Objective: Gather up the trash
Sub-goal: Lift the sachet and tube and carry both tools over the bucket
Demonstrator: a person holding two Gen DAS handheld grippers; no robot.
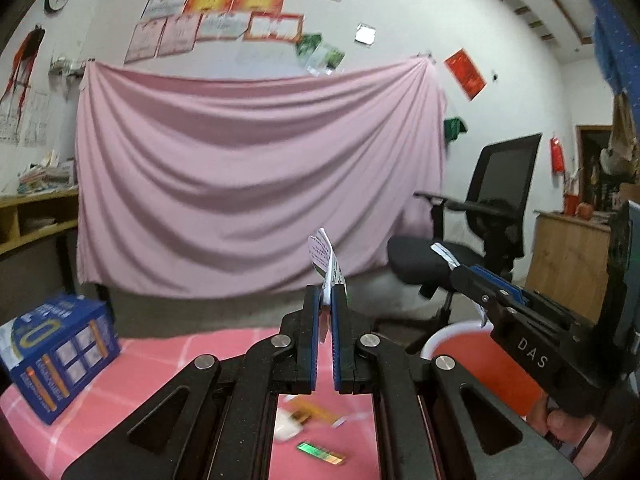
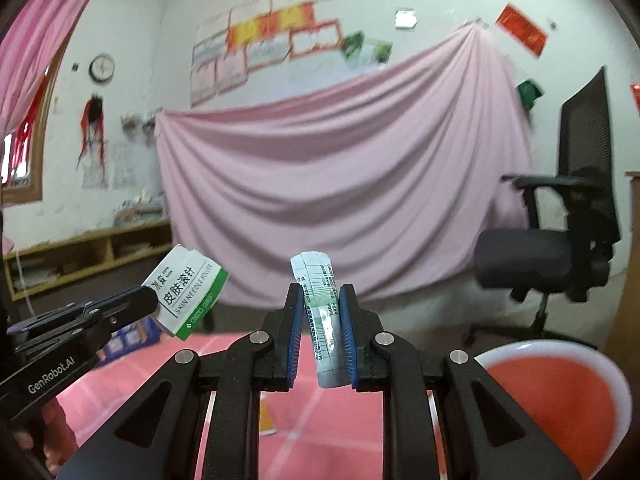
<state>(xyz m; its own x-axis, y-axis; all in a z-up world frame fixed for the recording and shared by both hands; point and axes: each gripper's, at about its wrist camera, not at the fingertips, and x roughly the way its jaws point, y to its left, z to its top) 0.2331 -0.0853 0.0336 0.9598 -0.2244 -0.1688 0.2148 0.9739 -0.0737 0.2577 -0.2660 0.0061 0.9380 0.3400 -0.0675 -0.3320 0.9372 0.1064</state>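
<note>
My left gripper (image 1: 326, 294) is shut on a flattened white and green carton (image 1: 325, 258), seen edge-on and raised above the table. In the right wrist view the same carton (image 2: 186, 292) shows its printed face, sticking out of the left gripper (image 2: 154, 302). My right gripper (image 2: 320, 292) is shut on a pale blue-white printed sachet (image 2: 322, 320) that stands upright between the pads. It appears in the left wrist view as the right gripper (image 1: 460, 270) with the sachet tip (image 1: 442, 251) poking out. A red bin with a white rim (image 1: 480, 360) (image 2: 556, 400) sits low on the right.
A pink checked cloth (image 1: 152, 364) covers the table. On it lie a blue box (image 1: 60, 356), a green strip (image 1: 322, 452), an orange wrapper (image 1: 310, 406) and a white wrapper (image 1: 286, 426). A black office chair (image 2: 560, 248) and a hung pink sheet (image 2: 340, 184) are behind.
</note>
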